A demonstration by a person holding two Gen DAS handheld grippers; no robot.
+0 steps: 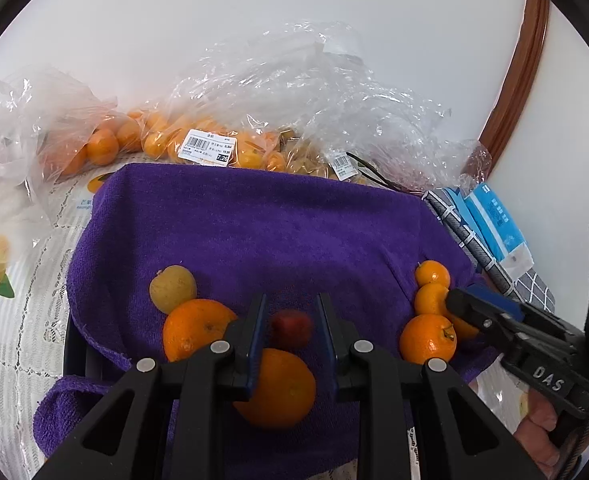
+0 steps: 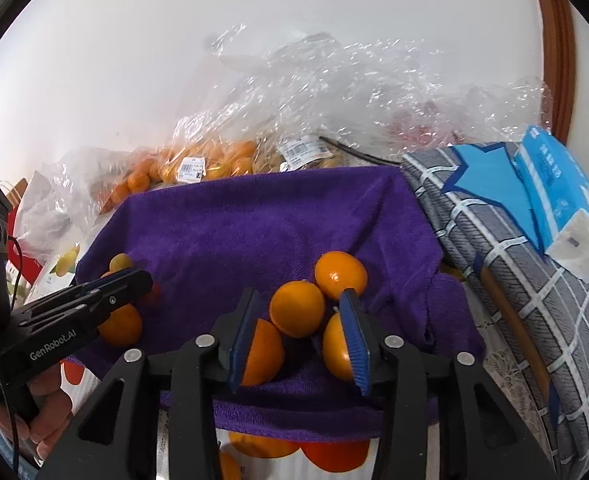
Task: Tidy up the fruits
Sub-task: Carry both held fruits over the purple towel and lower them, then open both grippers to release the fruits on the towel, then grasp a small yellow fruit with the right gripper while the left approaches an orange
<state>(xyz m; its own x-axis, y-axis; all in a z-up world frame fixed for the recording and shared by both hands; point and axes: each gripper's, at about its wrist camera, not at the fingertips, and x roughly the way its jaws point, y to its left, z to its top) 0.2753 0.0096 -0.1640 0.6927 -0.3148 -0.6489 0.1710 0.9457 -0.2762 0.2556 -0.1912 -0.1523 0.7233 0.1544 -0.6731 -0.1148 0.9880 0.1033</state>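
Fruits lay in two groups on a purple towel point(image 1: 274, 220) that covered a shallow holder on the counter point(image 1: 14, 320), and more fruit waited in clear bags point(image 1: 214, 148) at the back, against the wall. On the left side of the towel sat a yellowish fruit point(image 1: 173, 288), touching a large orange point(image 1: 194, 328), and a second large orange point(image 1: 278, 388) lay just beside them, nearer to the camera. Above this second orange hung the left claw point(image 1: 290, 308), pointing downward, with its jaws drawn together on a small red fruit point(image 1: 292, 328); the fruit looked blurred, but it filled the gap between the two pads. On the right side several mandarins point(image 1: 428, 338) were pressed close to each other. The right claw point(image 2: 299, 294) stood among them with its jaws apart: one mandarin showed between the fingers and further ahead, others lay behind each finger, and no pad seemed to press on any of them. I judged that the sorting was in the middle, with the large and mixed fruits collected on the left and the mandarins on the right. The step in hand was probably to place the red fruit. The next move called for lowering the left claw to a free spot of the towel beside the oranges and loosening it gently, so that the fruit did not roll away.
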